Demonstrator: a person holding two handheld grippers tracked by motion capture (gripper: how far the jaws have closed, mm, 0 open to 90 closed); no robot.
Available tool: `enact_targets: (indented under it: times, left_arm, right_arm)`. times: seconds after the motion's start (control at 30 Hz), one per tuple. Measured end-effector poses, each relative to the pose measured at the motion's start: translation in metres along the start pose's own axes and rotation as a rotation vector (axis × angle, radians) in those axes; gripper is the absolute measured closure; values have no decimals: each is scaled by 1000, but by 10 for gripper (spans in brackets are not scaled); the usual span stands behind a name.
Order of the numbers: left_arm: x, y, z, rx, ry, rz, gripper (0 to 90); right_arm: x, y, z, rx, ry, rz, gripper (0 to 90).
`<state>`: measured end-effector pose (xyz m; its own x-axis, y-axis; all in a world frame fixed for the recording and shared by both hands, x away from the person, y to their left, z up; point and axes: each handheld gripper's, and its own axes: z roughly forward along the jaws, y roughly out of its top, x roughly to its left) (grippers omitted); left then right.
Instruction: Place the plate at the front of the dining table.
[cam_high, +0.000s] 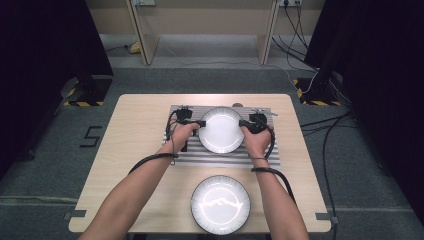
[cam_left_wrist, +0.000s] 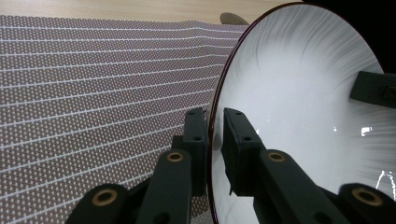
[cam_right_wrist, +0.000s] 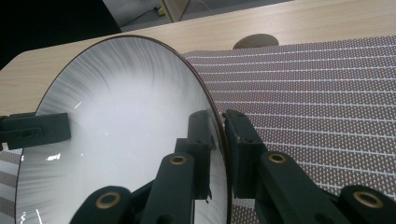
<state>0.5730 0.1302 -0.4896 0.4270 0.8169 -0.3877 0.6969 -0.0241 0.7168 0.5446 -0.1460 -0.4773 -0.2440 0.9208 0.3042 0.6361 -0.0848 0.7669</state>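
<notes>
A second plate (cam_high: 220, 205) lies flat near the table (cam_high: 135, 150) edge. Beyond it, over a ribbed striped mat (cam_high: 260, 156), a round, glossy white plate (cam_high: 221, 130) faces up, its rim pinched by the left hand-held gripper (cam_high: 200, 123) and right hand-held gripper (cam_high: 243, 123); its underside is hidden.

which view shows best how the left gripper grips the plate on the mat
The left gripper view: the left gripper jaws pinch the plate rim edge-on, one each side. The high view shows that gripper small at the plate's left edge; the right gripper view shows it far off across the plate.
</notes>
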Motion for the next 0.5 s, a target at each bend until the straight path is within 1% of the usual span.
enact_targets:
  times: [0.1, 0.2, 0.23, 0.3, 0.33, 0.43, 0.47, 0.5]
  left_arm:
    - [0, -1, 3, -1, 11, -6, 794]
    - [0, -1, 5, -1, 17, -1, 793]
    - [0, -1, 6, 4, 20, 3, 793]
    - [1, -2, 9, 8, 25, -3, 796]
    - [1, -3, 9, 9, 26, -4, 796]
    - [3, -5, 14, 19, 43, -10, 795]
    - [5, -6, 15, 17, 52, -11, 786]
    - [5, -6, 16, 7, 56, -16, 746]
  right_arm:
    - [-2, 1, 1, -5, -4, 12, 811]
    - [-3, 2, 2, 0, -5, 18, 810]
    - [-4, 2, 3, 16, -9, 16, 810]
    - [-5, 1, 4, 17, -10, 16, 809]
    - [-6, 0, 7, 28, -18, 20, 802]
    - [-8, -2, 11, 36, -26, 19, 784]
    - [-8, -3, 12, 37, -28, 18, 777]
    - [-7, -3, 13, 46, -37, 11, 762]
